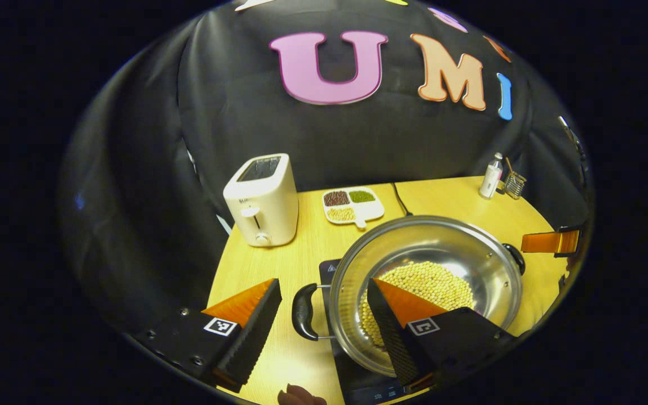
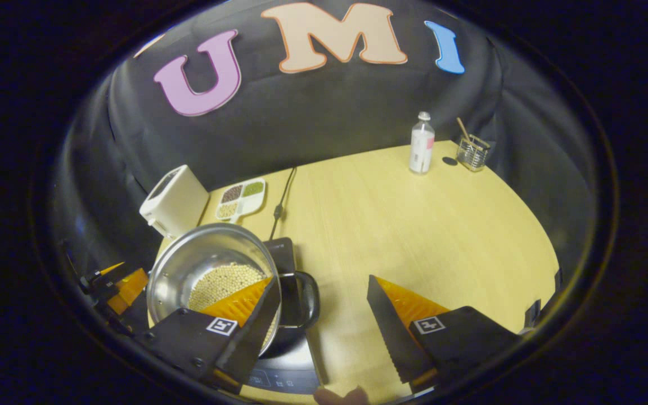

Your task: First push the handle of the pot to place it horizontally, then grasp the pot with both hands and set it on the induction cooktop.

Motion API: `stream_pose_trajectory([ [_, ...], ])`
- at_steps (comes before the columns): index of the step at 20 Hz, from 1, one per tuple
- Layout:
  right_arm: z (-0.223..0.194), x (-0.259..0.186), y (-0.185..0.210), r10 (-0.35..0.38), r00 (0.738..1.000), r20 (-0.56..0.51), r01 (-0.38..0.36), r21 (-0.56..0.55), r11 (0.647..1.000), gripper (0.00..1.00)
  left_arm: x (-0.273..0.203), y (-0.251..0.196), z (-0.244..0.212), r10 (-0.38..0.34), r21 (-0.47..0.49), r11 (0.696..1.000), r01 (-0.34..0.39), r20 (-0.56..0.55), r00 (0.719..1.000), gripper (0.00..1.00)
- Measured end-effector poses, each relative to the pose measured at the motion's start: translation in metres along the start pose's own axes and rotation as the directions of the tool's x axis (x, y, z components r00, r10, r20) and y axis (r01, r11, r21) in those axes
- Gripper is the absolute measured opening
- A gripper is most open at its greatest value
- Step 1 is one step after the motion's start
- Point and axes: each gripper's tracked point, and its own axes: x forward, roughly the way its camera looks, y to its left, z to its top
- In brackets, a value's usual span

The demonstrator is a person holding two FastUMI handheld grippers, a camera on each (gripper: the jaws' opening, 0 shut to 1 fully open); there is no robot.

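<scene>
Already the shiny stainless-steel pot [image 1: 431,281], round and wide with a layer of pale soybeans [image 1: 431,287] across its bottom, sits on the flat black induction cooktop [image 1: 358,377] near the front edge of the yellow wooden table [image 2: 414,225]. Its two black loop handles lie level, on opposite sides, so the pot's handle-to-handle axis runs across the table from one gripper to the other. In the left gripper view the near loop handle [image 1: 303,311] lies in the gap of the left gripper [image 1: 324,320], between the two black-and-orange fingers, which stand wide apart and touch nothing; one finger hangs over the pot's bowl, the other over bare table. The far handle [image 1: 515,257] points toward the other gripper's orange finger at the view's edge. In the right gripper view the right gripper [image 2: 324,320] is likewise spread, its handle [image 2: 301,301] between the fingers but nearer the one that overlaps the rim; no pad presses on it. Judged from this, each gripper is the nearer one for its own handle, and the task looks near done, the pot apparently set down. Outward along the table: a white toaster [image 1: 262,199], a white divided tray of beans [image 1: 352,205], a black power cord [image 2: 282,199], a clear bottle [image 2: 421,143] and a small glass holder [image 2: 473,152].
</scene>
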Motion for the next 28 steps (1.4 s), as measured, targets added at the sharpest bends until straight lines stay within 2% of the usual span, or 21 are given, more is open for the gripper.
stream_pose_trajectory([
  [2, 0.017, -0.014, -0.010, 0.034, 0.998, 0.045, -0.033, -0.012, 0.999, 0.97, -0.019, -0.012, 0.013, 0.033, 0.007, 0.999, -0.033, 0.033, 0.999, 0.95],
  [5, 0.035, -0.039, -0.037, 0.081, 0.991, 0.103, -0.076, -0.060, 0.995, 0.94, -0.051, -0.037, 0.027, 0.085, 0.003, 0.996, -0.085, 0.070, 0.994, 0.94],
  [9, 0.042, -0.085, -0.076, 0.155, 0.974, 0.168, -0.135, -0.122, 0.983, 0.94, -0.096, -0.081, 0.044, 0.134, -0.055, 0.990, -0.128, 0.114, 0.984, 0.94],
  [13, 0.040, -0.132, -0.112, 0.216, 0.952, 0.216, -0.186, -0.152, 0.971, 0.96, -0.152, -0.136, 0.056, 0.149, -0.110, 0.985, -0.132, 0.159, 0.976, 0.94],
  [15, 0.040, -0.162, -0.126, 0.246, 0.940, 0.237, -0.214, -0.152, 0.965, 0.94, -0.181, -0.162, 0.069, 0.151, -0.127, 0.984, -0.128, 0.192, 0.970, 0.94],
  [19, 0.066, -0.207, -0.161, 0.243, 0.908, 0.342, -0.189, -0.186, 0.964, 0.96, -0.220, -0.208, 0.107, 0.114, -0.099, 0.991, -0.089, 0.285, 0.952, 0.94],
  [20, 0.075, -0.221, -0.165, 0.244, 0.896, 0.371, -0.191, -0.175, 0.966, 0.94, -0.227, -0.219, 0.119, 0.103, -0.082, 0.993, -0.081, 0.305, 0.947, 0.94],
  [23, 0.091, -0.251, -0.180, 0.237, 0.868, 0.436, -0.175, -0.178, 0.968, 0.94, -0.249, -0.244, 0.150, 0.070, -0.054, 0.997, -0.053, 0.376, 0.924, 0.94],
  [26, 0.098, -0.285, -0.184, 0.232, 0.846, 0.481, -0.155, -0.194, 0.969, 0.94, -0.280, -0.263, 0.164, 0.049, -0.054, 0.998, -0.028, 0.435, 0.899, 0.94],
  [28, 0.099, -0.309, -0.182, 0.234, 0.824, 0.515, -0.143, -0.210, 0.967, 0.94, -0.302, -0.265, 0.161, 0.061, -0.049, 0.998, -0.043, 0.461, 0.885, 0.94],
])
